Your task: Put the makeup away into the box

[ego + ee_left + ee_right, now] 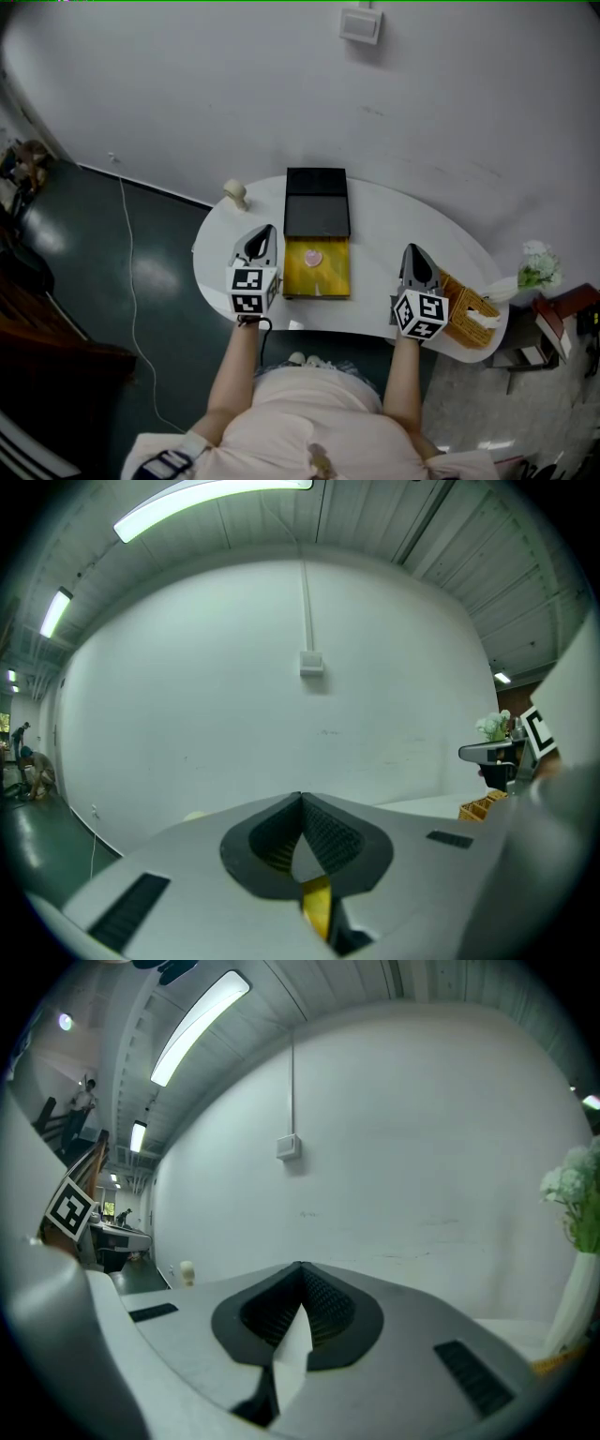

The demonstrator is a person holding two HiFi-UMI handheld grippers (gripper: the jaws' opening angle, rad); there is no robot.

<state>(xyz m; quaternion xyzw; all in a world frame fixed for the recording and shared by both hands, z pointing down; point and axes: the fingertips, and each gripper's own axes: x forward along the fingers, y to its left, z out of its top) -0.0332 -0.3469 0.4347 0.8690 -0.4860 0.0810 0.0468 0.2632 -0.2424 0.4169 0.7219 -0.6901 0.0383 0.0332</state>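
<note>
Both claws are hovering low over the rounded white table (375, 225), and neither is carrying anything. The left claw (265, 232) is showing its jaws pressed together, tips meeting, with nothing between them. The right claw (411, 251) is pinched shut and empty too.

The open box with the yellow-lined tray (334, 277) is sitting between the two, just to the right of the left claw and further to the left of the right claw. Its flat black lid (317, 202) is lying open ahead of both tips. A small round pink makeup piece (313, 259) is lying inside the tray, just right of the left claw's jaws.

The putting-away step is probably almost finished. A small cream-coloured object (234, 193) is standing ahead of the left claw, but I cannot tell what it is. A woven orange basket (466, 317) is sitting just right of the right claw.

The next move is probably closing the lid. That is calling for one claw to reach ahead to the lid's far edge and tip it back over the tray.
</note>
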